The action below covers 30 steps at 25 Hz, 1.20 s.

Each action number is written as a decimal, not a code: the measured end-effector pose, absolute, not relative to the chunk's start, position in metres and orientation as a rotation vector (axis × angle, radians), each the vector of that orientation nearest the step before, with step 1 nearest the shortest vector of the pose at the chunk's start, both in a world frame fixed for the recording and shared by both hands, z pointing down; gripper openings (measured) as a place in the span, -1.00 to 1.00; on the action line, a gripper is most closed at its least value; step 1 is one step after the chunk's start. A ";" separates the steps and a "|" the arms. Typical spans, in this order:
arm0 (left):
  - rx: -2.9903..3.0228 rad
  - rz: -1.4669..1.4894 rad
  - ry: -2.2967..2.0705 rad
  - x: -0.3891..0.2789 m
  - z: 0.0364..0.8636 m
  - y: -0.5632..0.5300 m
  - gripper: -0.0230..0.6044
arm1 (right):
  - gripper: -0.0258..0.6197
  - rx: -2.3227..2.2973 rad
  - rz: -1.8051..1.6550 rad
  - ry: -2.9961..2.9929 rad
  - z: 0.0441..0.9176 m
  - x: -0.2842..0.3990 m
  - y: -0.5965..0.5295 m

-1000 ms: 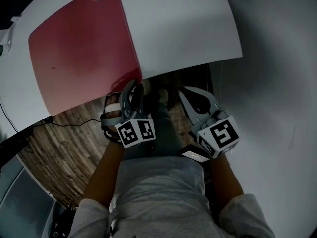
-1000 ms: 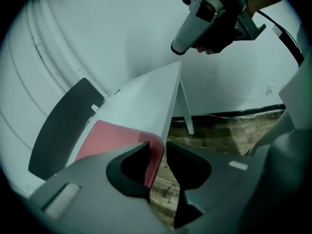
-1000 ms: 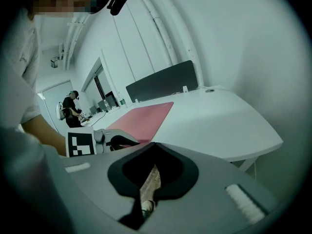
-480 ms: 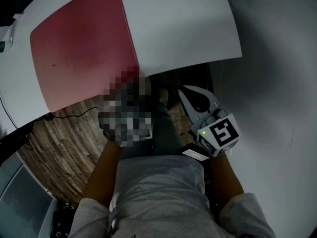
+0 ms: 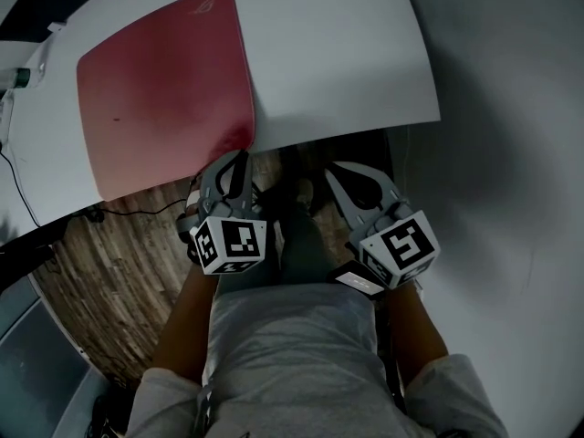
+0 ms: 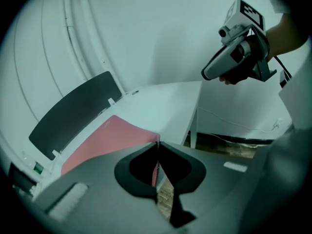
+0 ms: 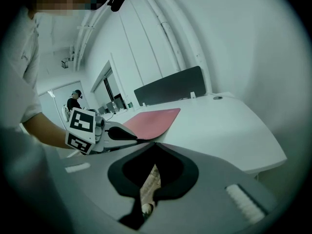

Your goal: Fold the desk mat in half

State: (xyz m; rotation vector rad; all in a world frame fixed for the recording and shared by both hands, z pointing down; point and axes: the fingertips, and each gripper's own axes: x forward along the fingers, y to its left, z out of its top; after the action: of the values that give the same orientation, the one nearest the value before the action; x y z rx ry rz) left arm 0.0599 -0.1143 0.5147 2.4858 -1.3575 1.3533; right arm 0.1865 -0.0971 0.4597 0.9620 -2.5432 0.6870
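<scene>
A red desk mat point(image 5: 164, 80) lies flat on the white table point(image 5: 338, 53), its near right corner at the table's front edge. My left gripper point(image 5: 235, 158) is at that corner, its jaws closing with the mat's thin edge pinched between the tips. In the left gripper view the mat point(image 6: 112, 140) runs away from the left gripper point(image 6: 158, 143). My right gripper point(image 5: 339, 172) hangs shut and holds nothing, below the table's front edge, to the right of the mat. The right gripper view shows the mat point(image 7: 153, 121) and the left gripper point(image 7: 129, 135) at its corner.
A dark partition panel point(image 6: 73, 111) stands along the table's far side. A small device point(image 5: 18, 78) sits at the table's left edge. A black cable point(image 5: 137, 213) trails over the wooden floor point(image 5: 100, 281) under the table. A white table leg point(image 6: 193, 126) stands near the front.
The left gripper's jaws went from wide open around the mat's corner to nearly closed on it. The right gripper has hardly moved.
</scene>
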 end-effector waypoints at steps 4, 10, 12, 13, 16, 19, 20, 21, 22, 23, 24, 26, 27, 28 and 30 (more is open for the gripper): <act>2.475 1.363 -1.424 0.053 0.492 -0.114 -0.81 | -0.90 0.939 0.679 -2.568 0.448 0.187 -0.095; 2.474 1.322 -1.493 0.027 0.466 -0.116 -0.82 | -0.90 0.919 0.642 -2.595 0.436 0.168 -0.094; 2.488 1.318 -1.512 0.013 0.458 -0.116 -0.82 | -0.90 0.926 0.629 -2.596 0.434 0.158 -0.093; 2.496 1.308 -1.520 0.004 0.454 -0.115 -0.82 | -0.90 0.935 0.623 -2.594 0.434 0.152 -0.092; 2.521 1.260 -1.534 -0.023 0.442 -0.109 -0.82 | -0.90 0.976 0.614 -2.582 0.433 0.131 -0.086; 2.555 1.202 -1.514 -0.051 0.437 -0.105 -0.82 | -0.90 1.019 0.601 -2.571 0.432 0.100 -0.076; 2.568 1.183 -1.501 -0.060 0.436 -0.104 -0.82 | -0.90 1.035 0.597 -2.565 0.432 0.088 -0.071; 2.582 1.164 -1.488 -0.070 0.436 -0.103 -0.82 | -0.90 1.053 0.594 -2.556 0.433 0.076 -0.066; 2.596 1.146 -1.474 -0.080 0.434 -0.101 -0.81 | -0.90 1.071 0.591 -2.546 0.433 0.064 -0.060; 2.608 1.126 -1.460 -0.089 0.433 -0.099 -0.82 | -0.90 1.090 0.587 -2.534 0.433 0.053 -0.055; 2.618 1.103 -1.446 -0.099 0.431 -0.096 -0.81 | -0.90 1.109 0.587 -2.521 0.433 0.043 -0.049; 2.632 1.057 -1.421 -0.117 0.428 -0.092 -0.81 | -0.90 1.145 0.593 -2.495 0.433 0.026 -0.042; 2.636 1.036 -1.410 -0.126 0.427 -0.091 -0.81 | -0.90 1.164 0.594 -2.484 0.432 0.018 -0.039; 2.639 1.016 -1.400 -0.134 0.428 -0.090 -0.81 | -0.90 1.185 0.593 -2.474 0.432 0.012 -0.036; 2.642 0.978 -1.380 -0.149 0.430 -0.088 -0.81 | -0.90 1.228 0.589 -2.453 0.431 0.000 -0.031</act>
State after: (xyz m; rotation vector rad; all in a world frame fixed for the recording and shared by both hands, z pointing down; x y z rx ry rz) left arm -0.1495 -0.0878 0.4301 2.6418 -1.3805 0.9781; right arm 0.0000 -0.0306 0.4310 1.2278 -2.4532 0.5889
